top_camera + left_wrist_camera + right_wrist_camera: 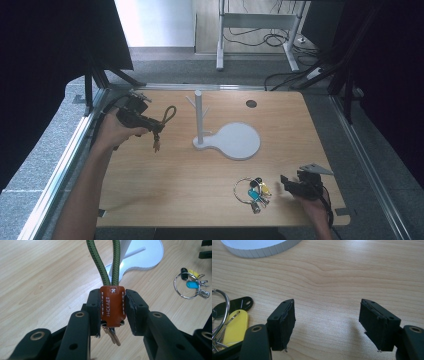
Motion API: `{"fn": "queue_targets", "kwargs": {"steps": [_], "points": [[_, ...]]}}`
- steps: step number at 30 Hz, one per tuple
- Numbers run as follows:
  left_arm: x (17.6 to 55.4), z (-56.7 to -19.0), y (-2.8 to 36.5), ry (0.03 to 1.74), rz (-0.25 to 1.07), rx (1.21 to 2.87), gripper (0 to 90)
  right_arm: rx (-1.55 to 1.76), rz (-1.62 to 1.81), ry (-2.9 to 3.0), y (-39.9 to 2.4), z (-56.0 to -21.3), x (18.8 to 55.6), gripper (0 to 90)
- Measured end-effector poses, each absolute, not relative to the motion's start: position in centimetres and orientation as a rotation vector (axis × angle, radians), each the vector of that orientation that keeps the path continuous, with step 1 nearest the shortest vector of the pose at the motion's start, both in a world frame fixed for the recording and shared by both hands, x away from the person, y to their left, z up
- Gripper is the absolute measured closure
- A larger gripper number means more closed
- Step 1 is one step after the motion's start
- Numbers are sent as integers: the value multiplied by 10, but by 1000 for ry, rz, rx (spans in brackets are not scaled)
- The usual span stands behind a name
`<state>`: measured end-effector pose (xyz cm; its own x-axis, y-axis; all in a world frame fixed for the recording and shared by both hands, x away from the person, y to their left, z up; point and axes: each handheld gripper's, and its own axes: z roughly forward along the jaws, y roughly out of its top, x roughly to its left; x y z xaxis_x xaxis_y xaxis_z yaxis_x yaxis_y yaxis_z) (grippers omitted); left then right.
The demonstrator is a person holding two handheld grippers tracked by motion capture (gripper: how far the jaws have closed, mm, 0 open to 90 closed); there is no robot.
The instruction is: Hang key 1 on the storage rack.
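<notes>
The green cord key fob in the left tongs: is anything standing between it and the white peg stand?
Nothing visible does. The left tongs grip the green cord key fob by its brown leather tab, and bare table lies between it and the white peg stand. The key ring lies off to the side.

We are reading one stamped word on the brown leather tab (112,305) of the green cord loop (108,262). The letters are running lengthwise along the tab, turned on their side, and they are looking like "HICKAET"; we are not sure of every letter. Above the word we are seeing a small white stitched cross, like an X, near the tab's upper edge. White stitching is running down both long sides. We are finding nothing else readable.
</notes>
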<state>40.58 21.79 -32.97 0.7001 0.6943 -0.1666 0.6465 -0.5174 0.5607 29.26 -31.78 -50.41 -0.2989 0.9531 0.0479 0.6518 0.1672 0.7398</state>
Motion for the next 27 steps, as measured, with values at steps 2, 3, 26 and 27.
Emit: {"fn": "queue_targets", "kwargs": {"steps": [2,3,26,27], "points": [[407,-329,217,1021,99,2297,673,1516,937,2020,-318,-504,293,297],[408,-328,217,1011,92,2302,673,1519,936,2020,-318,-504,293,297],[436,-310,199,976,80,2306,673,1525,935,2009,-321,-503,292,298],[436,-310,199,976,80,2306,673,1525,935,2009,-321,-503,292,298]]}}
